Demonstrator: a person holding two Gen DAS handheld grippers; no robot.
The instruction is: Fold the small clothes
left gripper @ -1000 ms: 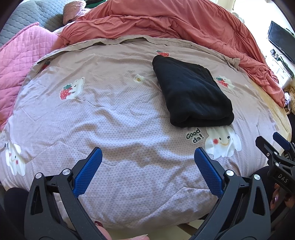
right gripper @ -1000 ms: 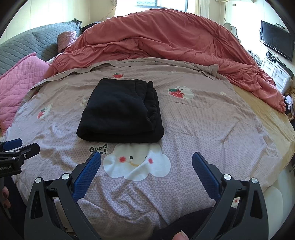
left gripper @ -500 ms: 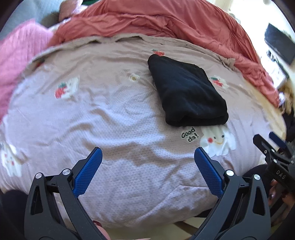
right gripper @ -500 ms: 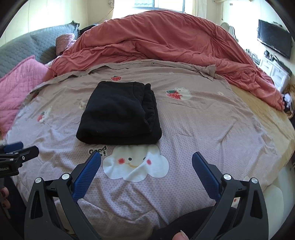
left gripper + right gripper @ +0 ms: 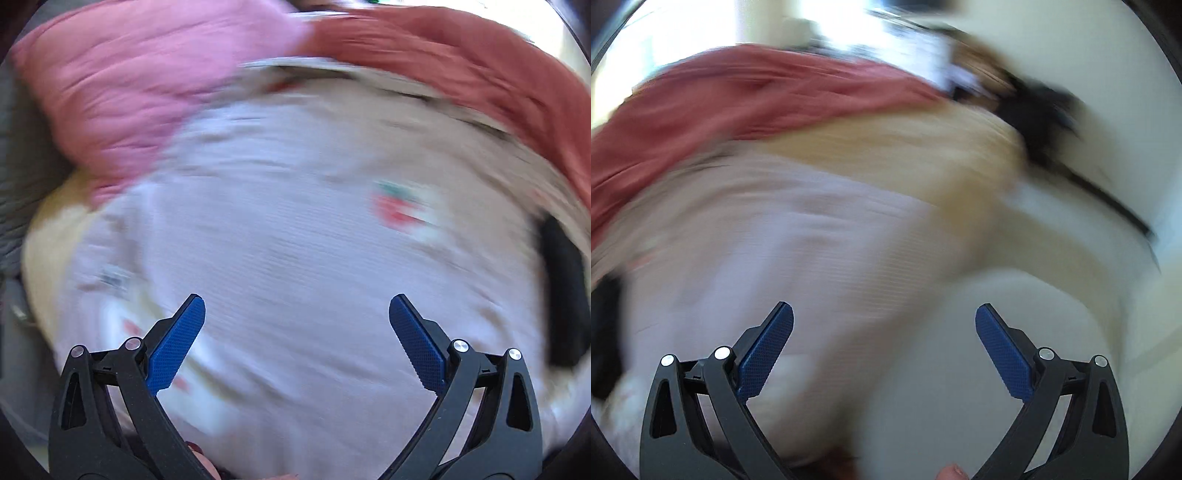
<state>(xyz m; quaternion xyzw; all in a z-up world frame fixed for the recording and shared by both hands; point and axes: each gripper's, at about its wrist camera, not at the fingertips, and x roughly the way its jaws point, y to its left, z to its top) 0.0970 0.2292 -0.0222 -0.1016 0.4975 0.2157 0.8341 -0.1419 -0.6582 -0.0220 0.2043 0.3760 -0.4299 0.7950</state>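
Black garment: a dark smear at the right edge of the left wrist view, lying on the bed. Left gripper: blue pads spread wide, holding nothing. Right gripper: likewise parted and empty. Lilac printed sheet: below both, heavily blurred. Pink quilt, rust-red duvet: beyond.

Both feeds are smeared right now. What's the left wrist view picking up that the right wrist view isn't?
Only the left wrist view: the pink quilt at upper left and a strawberry print on the sheet. Only the right wrist view: the bed's tan edge and pale floor beyond it. Both: the lilac sheet, the red duvet, a dark folded garment at the frame edge, and an open, empty gripper, left and right.
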